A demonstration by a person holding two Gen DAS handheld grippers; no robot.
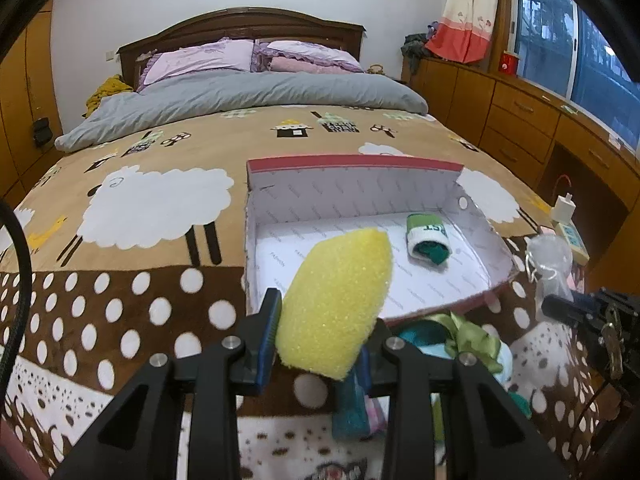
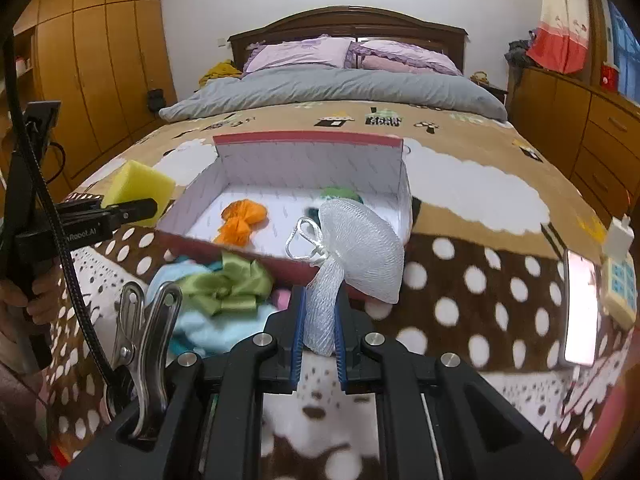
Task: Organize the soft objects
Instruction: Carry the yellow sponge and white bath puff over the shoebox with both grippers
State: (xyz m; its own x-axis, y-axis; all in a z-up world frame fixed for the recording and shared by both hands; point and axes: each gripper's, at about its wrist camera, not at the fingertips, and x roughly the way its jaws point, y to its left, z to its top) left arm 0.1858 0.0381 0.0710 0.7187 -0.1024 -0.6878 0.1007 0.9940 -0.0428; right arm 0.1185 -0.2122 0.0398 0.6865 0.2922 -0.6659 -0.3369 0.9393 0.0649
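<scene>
Now, left gripper point(image 1: 320, 344): closed on the yellow sponge point(image 1: 336, 304), long axis pointed to the box point(image 1: 360, 168) ahead.
Right gripper point(image 2: 318, 344): closed on the white mesh pouf point(image 2: 360, 248), held at the near wall of the box; judged nearer.

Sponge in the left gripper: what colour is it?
Yellow. The sponge shows best in the left wrist view, clamped in the left gripper.

A sheep-patterned blanket point(image 1: 160, 208) is covering the bed, with a grey duvet point(image 1: 248, 100) lying bunched toward the lilac pillows point(image 1: 200, 60) and dark wooden headboard point(image 1: 240, 24). A white charger point(image 1: 563, 207) is sitting at the bed's edge beside wooden drawers point(image 1: 520, 120).
</scene>
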